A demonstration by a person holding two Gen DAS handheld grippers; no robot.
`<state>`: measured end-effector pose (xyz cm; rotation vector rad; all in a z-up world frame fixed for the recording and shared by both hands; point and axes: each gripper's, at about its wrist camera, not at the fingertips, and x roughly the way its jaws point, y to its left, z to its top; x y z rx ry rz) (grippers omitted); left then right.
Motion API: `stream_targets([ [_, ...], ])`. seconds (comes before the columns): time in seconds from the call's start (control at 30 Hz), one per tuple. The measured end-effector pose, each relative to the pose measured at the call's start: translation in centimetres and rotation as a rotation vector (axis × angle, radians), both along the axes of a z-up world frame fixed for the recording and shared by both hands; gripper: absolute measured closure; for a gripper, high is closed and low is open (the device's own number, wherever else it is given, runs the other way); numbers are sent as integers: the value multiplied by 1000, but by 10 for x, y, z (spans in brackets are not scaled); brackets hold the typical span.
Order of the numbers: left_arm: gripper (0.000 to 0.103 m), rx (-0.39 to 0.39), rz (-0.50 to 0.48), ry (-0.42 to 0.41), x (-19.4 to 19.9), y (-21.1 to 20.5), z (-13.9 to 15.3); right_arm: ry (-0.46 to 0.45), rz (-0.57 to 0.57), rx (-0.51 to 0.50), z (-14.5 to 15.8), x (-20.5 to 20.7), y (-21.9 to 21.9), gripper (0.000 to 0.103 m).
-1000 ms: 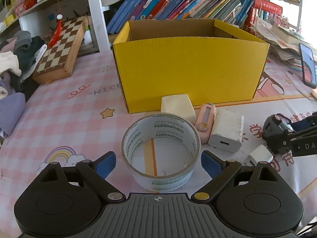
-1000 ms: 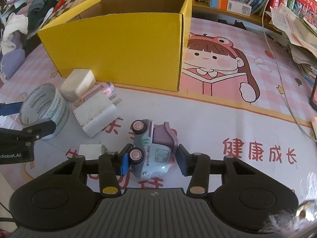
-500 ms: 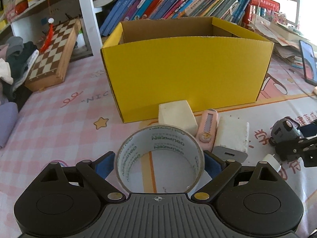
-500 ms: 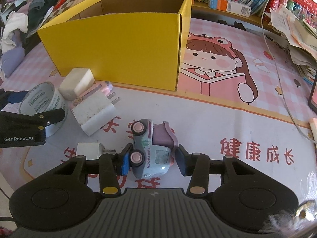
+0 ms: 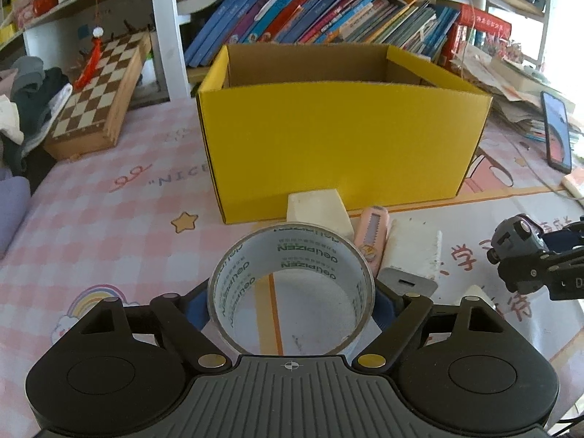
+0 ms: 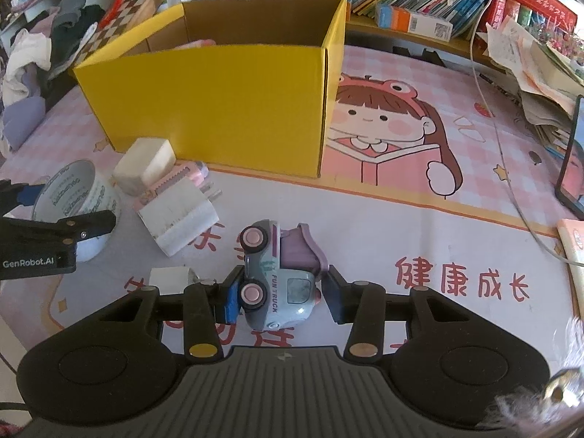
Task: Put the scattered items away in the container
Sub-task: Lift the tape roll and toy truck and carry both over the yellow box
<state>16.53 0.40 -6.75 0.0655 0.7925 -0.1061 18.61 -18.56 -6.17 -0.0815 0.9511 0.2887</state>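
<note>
A clear tape roll (image 5: 292, 252) stands between the fingers of my left gripper (image 5: 291, 306). The jaws are closing, and both blue pads touch the roll's sides. The same roll (image 6: 73, 197) shows at the left of the right wrist view. My right gripper (image 6: 281, 292) is shut on a pale blue and purple toy truck (image 6: 277, 281), which lies on its side just above the mat. Behind both stands the open yellow cardboard box (image 5: 339, 138), with something pink inside (image 6: 199, 43). A white block (image 5: 317, 208), a pink utility knife (image 5: 372, 233) and a white charger (image 5: 412, 259) lie in front of the box.
A small white plug (image 6: 168, 277) lies left of the truck. A wooden chessboard (image 5: 98, 91) and a pile of clothes (image 5: 22, 109) are at the far left. A phone (image 5: 556, 131), papers and a cable are on the right. Bookshelves stand behind the box.
My left gripper's jaws have closed in from wide apart until the pads touch the tape roll, which now sits deeper between the fingers. The right gripper and the truck look unchanged.
</note>
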Motion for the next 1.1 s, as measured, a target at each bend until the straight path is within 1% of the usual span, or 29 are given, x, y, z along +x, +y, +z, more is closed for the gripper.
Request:
stream_targets([
  [0.43,18,19,-51,-85,-18,-5,26,-53,-27,17,19,-15,2,61],
  [0.53,18,22,-58,-128,-25,-5,37,-68,-27,17,24,-19,3,61],
  [0.63,18,15,-72,-197,-33,-3,53,-100,-25,20,34,-24,4,61],
  [0.73,18,7,-83,-245,-37,-2,68,-149,-33,20,48,-28,3,61],
  [0.87,18,-1,-103,-290,-36,-3,85,-180,-37,43,64,-27,1,61],
  [1.1,18,13,-145,-349,-26,-8,105,-239,-2,83,92,-16,6,61],
])
